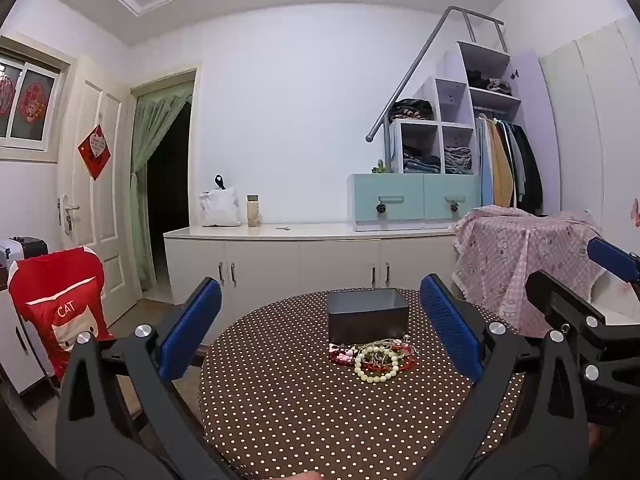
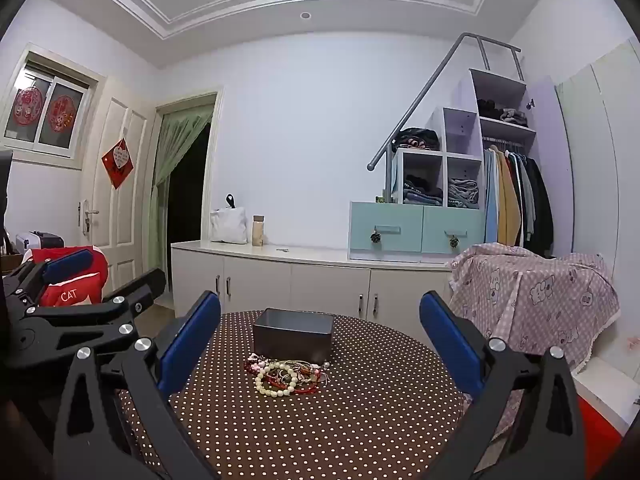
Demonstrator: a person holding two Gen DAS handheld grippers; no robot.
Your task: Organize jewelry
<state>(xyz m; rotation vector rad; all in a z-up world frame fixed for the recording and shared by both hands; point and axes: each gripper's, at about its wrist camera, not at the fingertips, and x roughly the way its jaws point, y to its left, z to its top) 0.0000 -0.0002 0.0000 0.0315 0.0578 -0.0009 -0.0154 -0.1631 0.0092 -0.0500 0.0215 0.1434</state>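
Note:
A tangled pile of jewelry (image 1: 376, 358), with a cream bead bracelet (image 1: 370, 376) and red and pink strands, lies on a round brown polka-dot table (image 1: 304, 408). A dark grey open box (image 1: 367, 314) stands just behind the pile. The pile (image 2: 288, 378) and the box (image 2: 294, 336) also show in the right wrist view. My left gripper (image 1: 320, 320) is open and empty, held above the near table edge. My right gripper (image 2: 320, 326) is open and empty, to the right of the left one, short of the pile.
A chair with a red CAT cover (image 1: 60, 308) stands left of the table. A chair under a pink cloth (image 1: 520, 252) stands at the right. White cabinets (image 1: 304, 264) run along the far wall. The right gripper (image 1: 580, 308) shows at the left view's right edge.

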